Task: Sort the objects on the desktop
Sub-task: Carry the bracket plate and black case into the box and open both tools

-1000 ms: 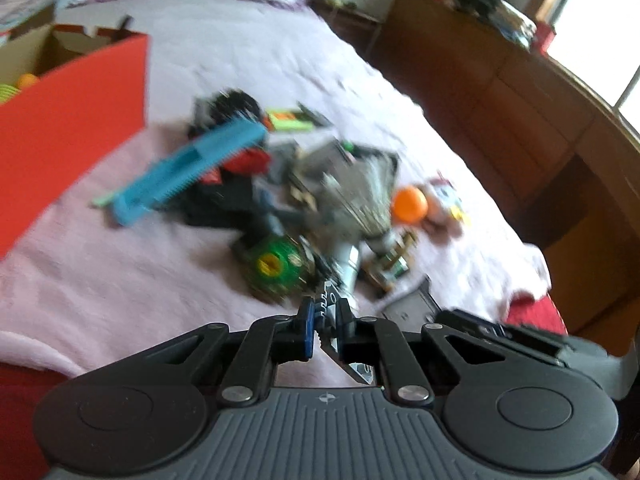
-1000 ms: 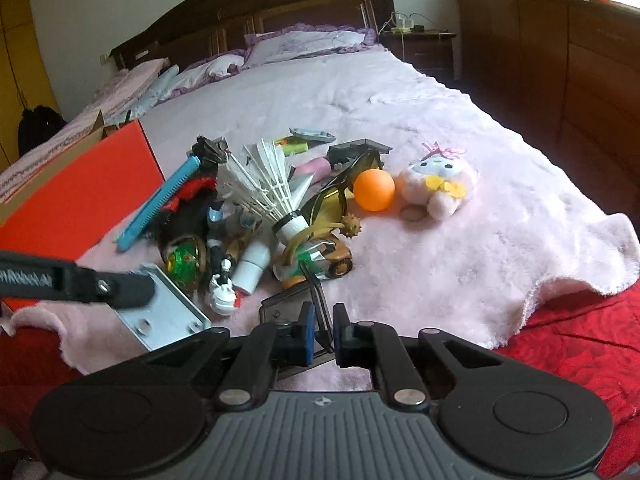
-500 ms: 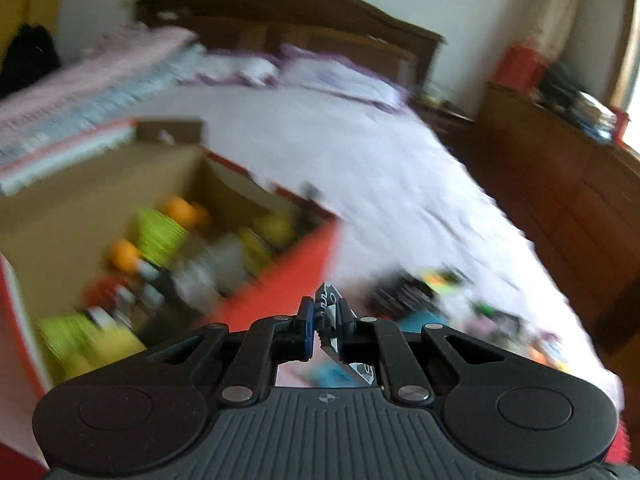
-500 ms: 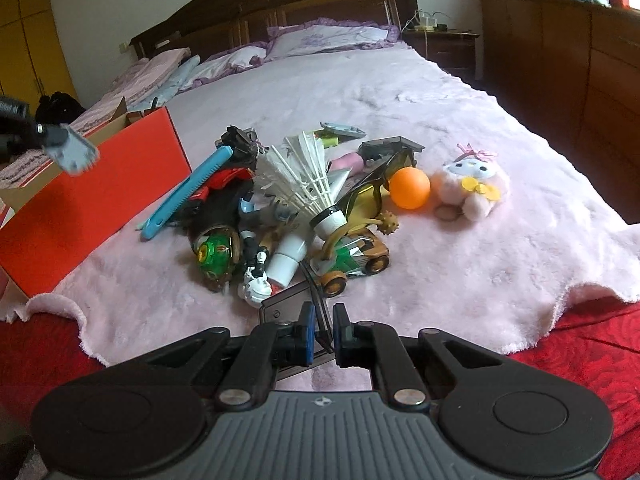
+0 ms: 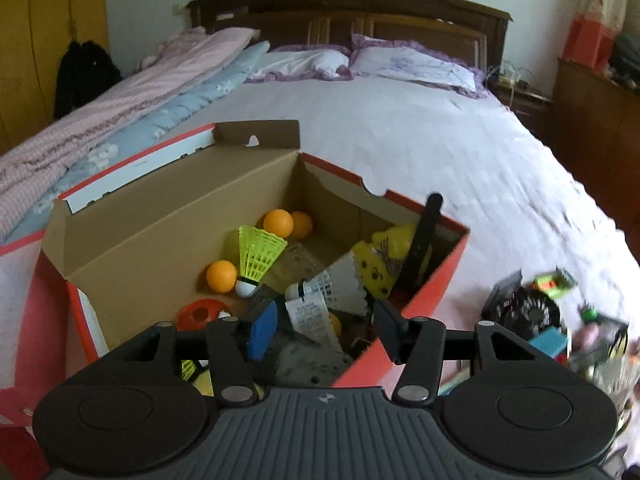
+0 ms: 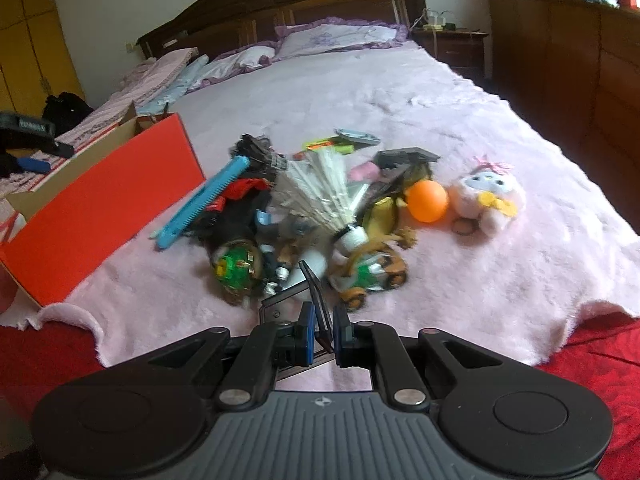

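The red cardboard box [image 5: 256, 248] sits open near the bed's left edge, already holding 3 orange balls [image 5: 221, 276], a yellow shuttlecock [image 5: 256, 254], a white shuttlecock [image 5: 340, 288] and a yellow toy [image 5: 380, 264]. The left gripper [image 5: 324, 330] hangs over the box's near end with its jaws spread wide and nothing between them.

The unsorted pile [image 6: 304, 216] lies on the pink fleece blanket [image 6: 460, 272] toward the bed's foot edge — a blue comb [image 6: 200, 204], a green round toy [image 6: 236, 268], a toy car [image 6: 372, 276], an orange ball [image 6: 427, 201] and a plush toy [image 6: 490, 196] at its right end. The right gripper [image 6: 322, 334] sits at the pile's near side, pinched onto a thin dark flat piece [image 6: 316, 304] standing between its pads.

Beyond the pile the blanket runs bare to the pillows [image 6: 340, 38] and dark headboard [image 6: 280, 4]; a wooden dresser [image 6: 568, 60] lines the room's right side — a red sheet [image 6: 600, 344] shows at the foot edge.
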The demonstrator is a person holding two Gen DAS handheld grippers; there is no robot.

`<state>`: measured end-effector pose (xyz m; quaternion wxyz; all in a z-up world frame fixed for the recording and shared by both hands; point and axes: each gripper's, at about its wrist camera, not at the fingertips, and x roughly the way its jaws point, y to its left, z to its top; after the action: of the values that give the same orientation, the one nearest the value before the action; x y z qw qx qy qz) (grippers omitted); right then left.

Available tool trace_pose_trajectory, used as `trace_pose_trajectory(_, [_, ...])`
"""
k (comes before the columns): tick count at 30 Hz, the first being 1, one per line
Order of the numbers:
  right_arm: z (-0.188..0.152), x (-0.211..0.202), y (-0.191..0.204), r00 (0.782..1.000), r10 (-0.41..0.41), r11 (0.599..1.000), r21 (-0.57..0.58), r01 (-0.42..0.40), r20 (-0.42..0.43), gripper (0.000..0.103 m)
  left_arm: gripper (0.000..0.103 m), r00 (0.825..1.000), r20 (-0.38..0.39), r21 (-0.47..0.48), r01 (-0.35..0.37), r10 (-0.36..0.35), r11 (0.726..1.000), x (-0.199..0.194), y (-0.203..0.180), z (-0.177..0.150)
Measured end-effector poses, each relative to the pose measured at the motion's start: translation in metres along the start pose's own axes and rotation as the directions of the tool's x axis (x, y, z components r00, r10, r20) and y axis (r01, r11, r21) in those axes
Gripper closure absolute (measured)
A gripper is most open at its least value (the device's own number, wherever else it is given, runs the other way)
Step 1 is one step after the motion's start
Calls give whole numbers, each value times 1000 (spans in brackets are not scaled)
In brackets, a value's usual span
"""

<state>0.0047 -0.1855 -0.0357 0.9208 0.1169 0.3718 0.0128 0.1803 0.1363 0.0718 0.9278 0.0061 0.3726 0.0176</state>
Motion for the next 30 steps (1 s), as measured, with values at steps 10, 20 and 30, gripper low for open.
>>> trace_pose_trajectory(10, [47,15,50,993,117,991,-73,-115,22,93,26,999,-40,68,9,-6,998,-3,-18,-39])
trace_pose_trajectory(20, [131,43,139,955,291,937,-222,-271,59,93,20,999,-37,-4,-21,20,1000,-7,1,-33])
trace_pose_trajectory(30, [210,86,233,928,373,902,-238,-360,9,80,18,996,-61,-93,-69,64,993,-5,27,-32])
